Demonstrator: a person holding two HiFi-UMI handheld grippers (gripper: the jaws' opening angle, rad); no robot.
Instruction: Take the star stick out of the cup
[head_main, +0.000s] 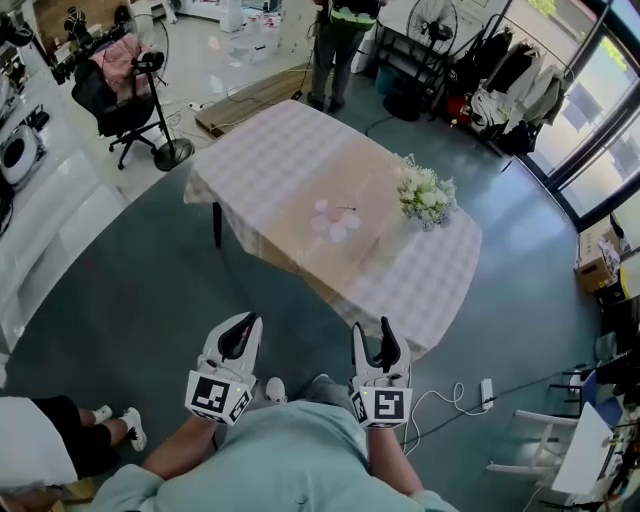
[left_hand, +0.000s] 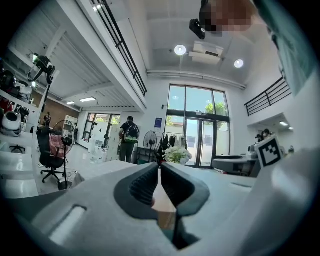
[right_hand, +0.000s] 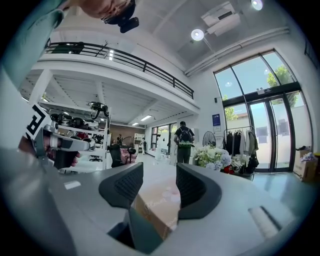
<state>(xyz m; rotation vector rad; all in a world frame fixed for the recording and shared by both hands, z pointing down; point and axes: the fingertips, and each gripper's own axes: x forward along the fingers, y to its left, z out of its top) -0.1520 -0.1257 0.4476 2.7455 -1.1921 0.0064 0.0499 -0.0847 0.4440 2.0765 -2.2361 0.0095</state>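
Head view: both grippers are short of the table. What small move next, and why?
Probably step toward the table: the right gripper, jaws apart, and the left gripper, jaws together, hang short of its edge; the pink items lie mid-table.

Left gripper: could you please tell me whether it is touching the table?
Apart. The head view shows the left gripper held back, with a stretch of floor between it and the table.
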